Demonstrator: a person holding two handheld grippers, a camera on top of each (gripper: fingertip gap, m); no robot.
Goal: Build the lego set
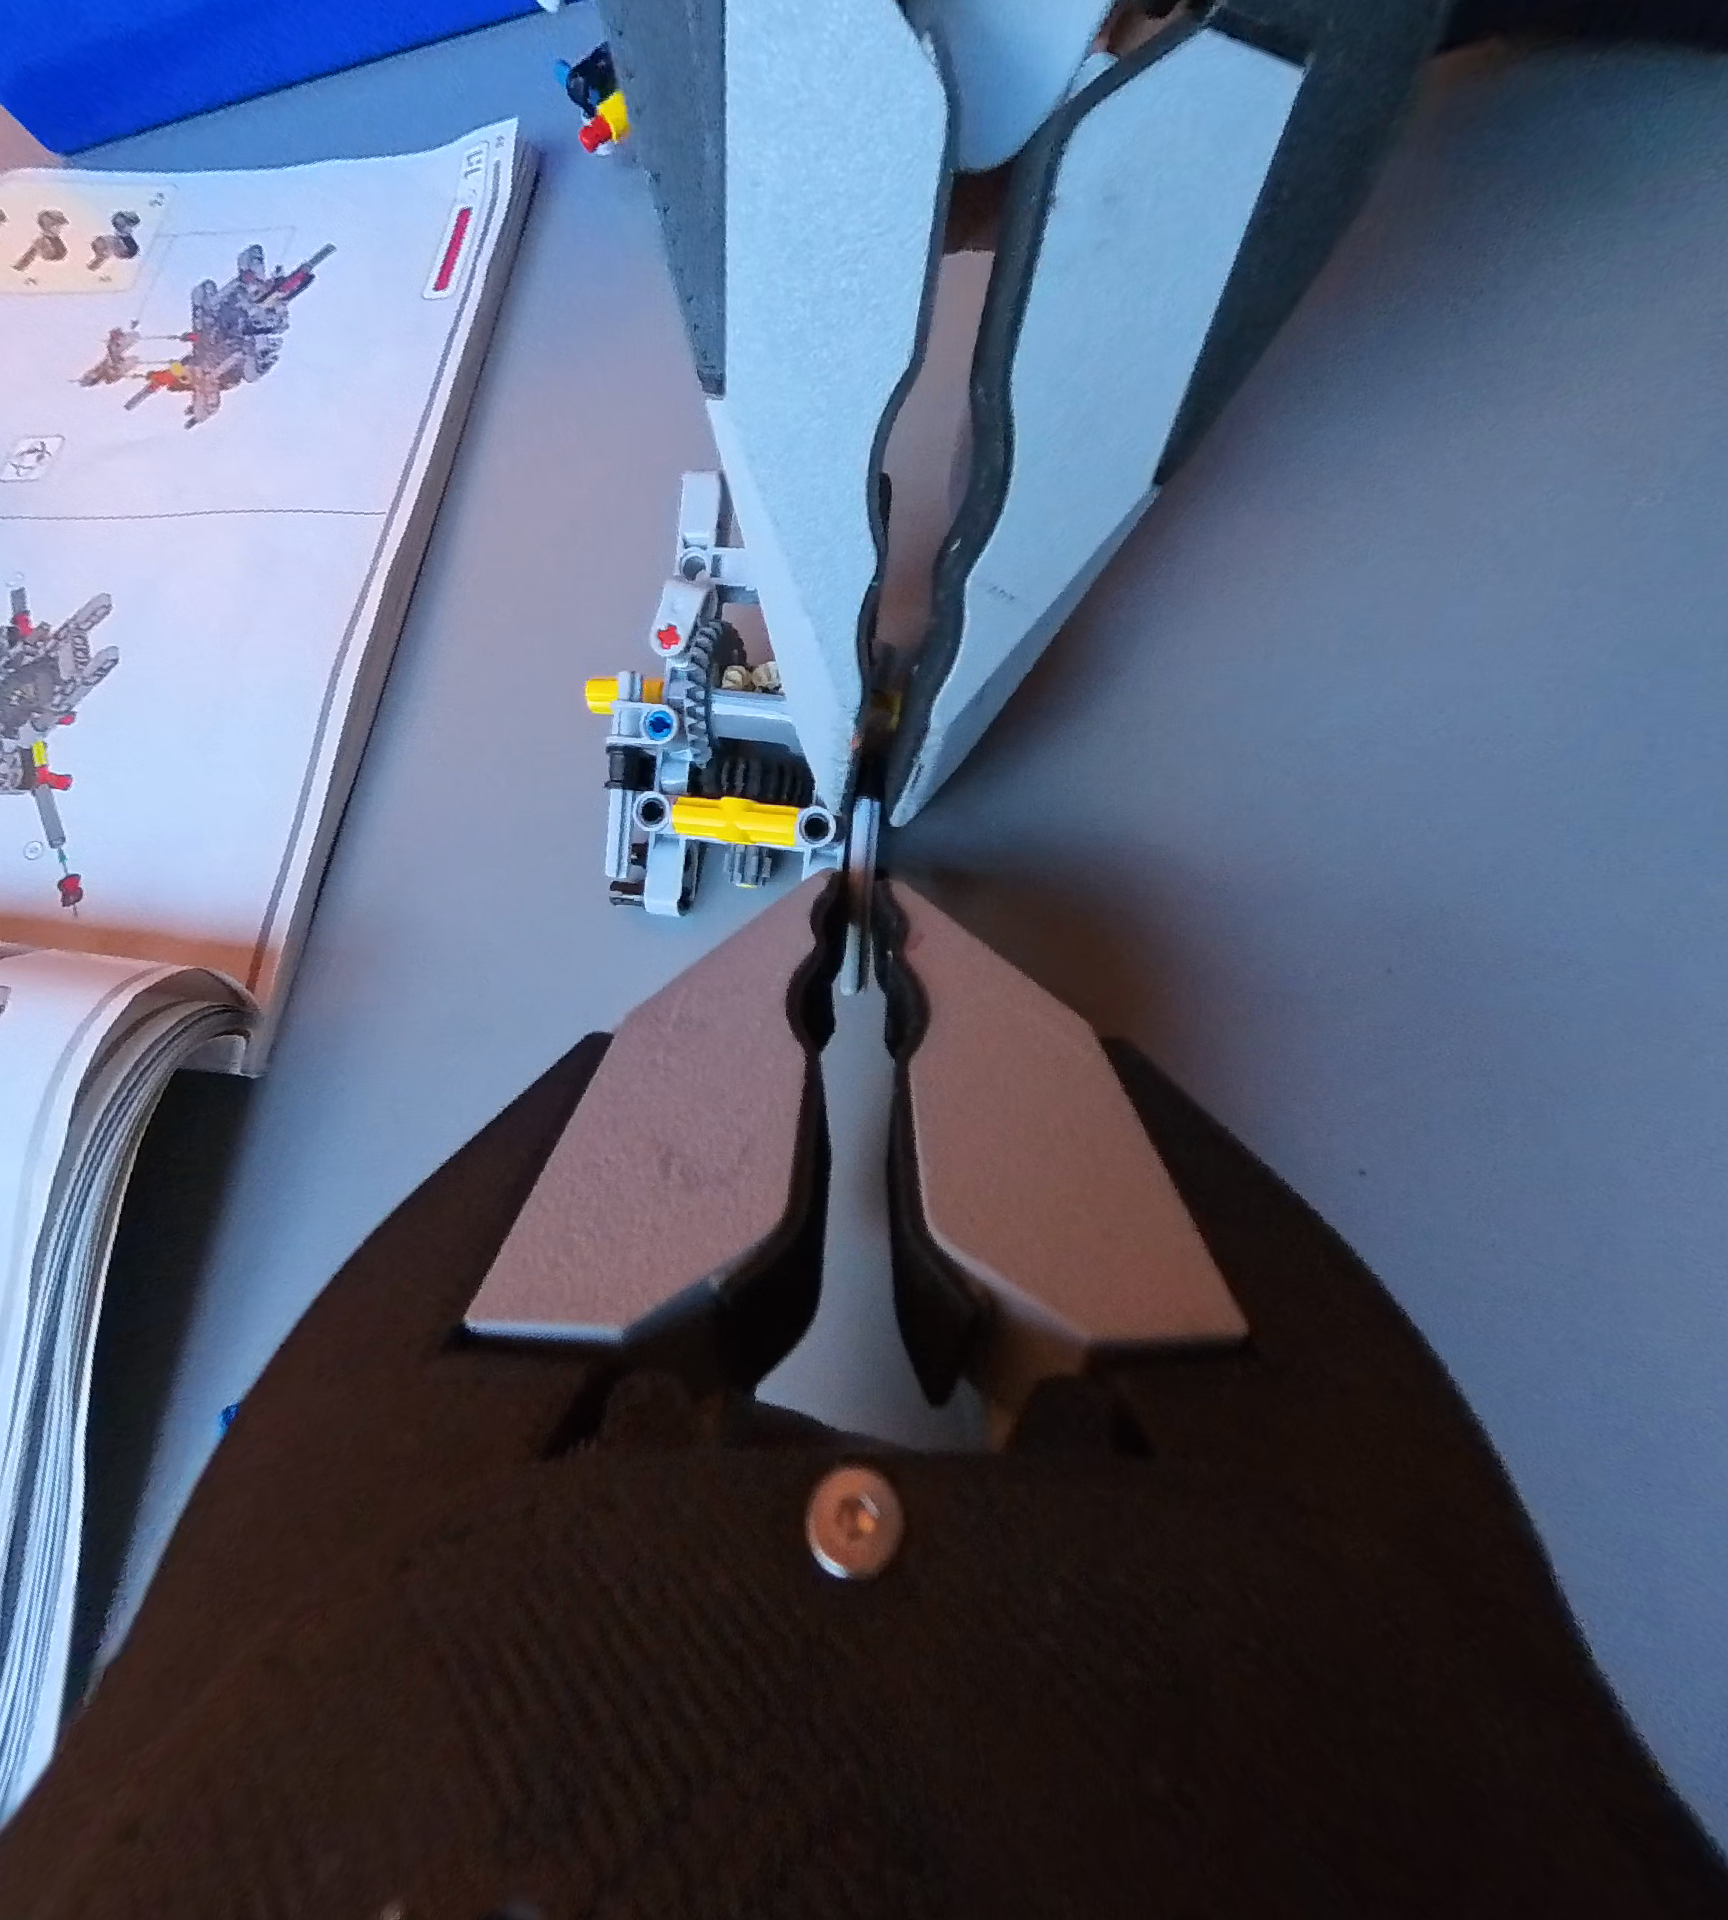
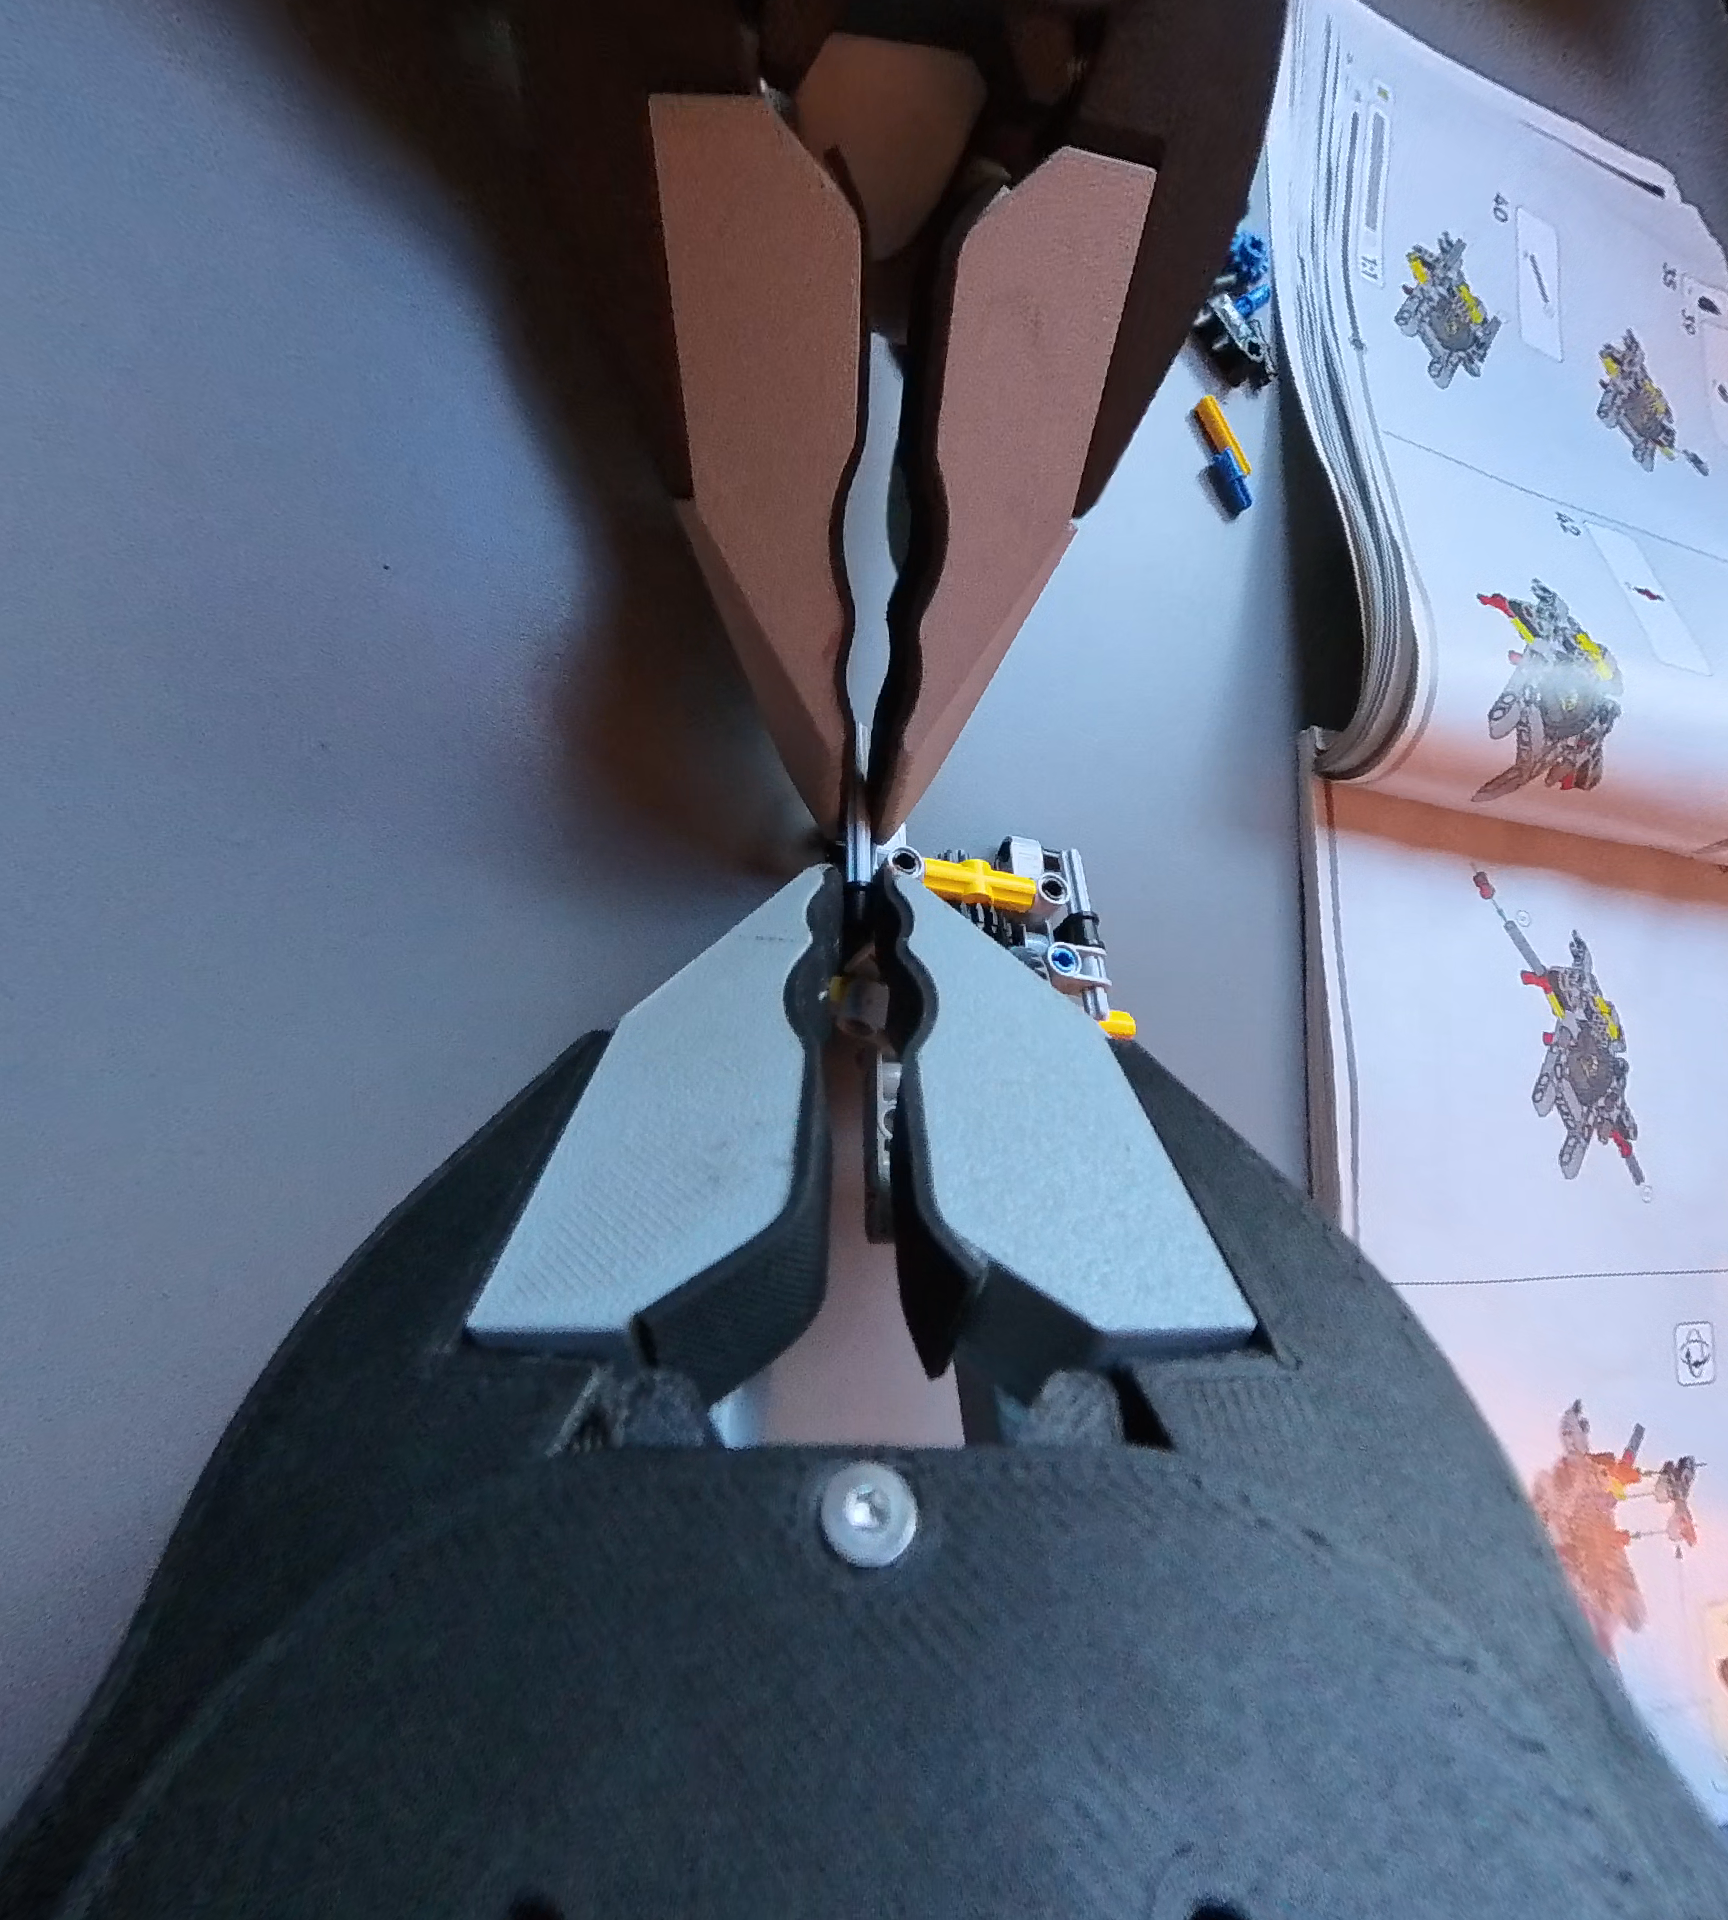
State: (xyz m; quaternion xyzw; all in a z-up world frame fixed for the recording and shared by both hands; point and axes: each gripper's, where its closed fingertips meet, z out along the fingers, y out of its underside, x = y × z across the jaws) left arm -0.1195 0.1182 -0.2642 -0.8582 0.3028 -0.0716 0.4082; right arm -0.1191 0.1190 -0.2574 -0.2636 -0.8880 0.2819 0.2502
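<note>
The grey brick-built gear assembly (image 1: 704,769) sits on the grey desk (image 1: 1359,727), with a yellow connector (image 1: 735,821) along its near edge, black gears behind that, and small red, blue and yellow pins on its outer side. From one end of it a thin grey bar (image 1: 862,904) sticks out, and your left gripper (image 1: 860,914), the one with the brownish fingers (image 1: 735,1039), has its tips closed tight on that bar, the dark wavy pads pressing it from both sides. Your right gripper (image 2: 865,914), with the light grey fingers (image 2: 1026,1143), meets it tip to tip from the opposite side and is closed on the same assembly: its tips pinch a dark thin part (image 2: 855,914) in line with the bar, while a small grey piece with a yellow end (image 2: 855,1003) lies in the hollow between its pads. Beside the assembly lies an open instruction booklet (image 1: 216,520), its pages showing build-step drawings. Farther off on the desk you have loose parts: a yellow and blue pin pair (image 2: 1221,455) and a small cluster of blue and black pieces (image 2: 1239,312) near the booklet's edge. A blue object (image 1: 164,62) lies beyond the booklet.
</note>
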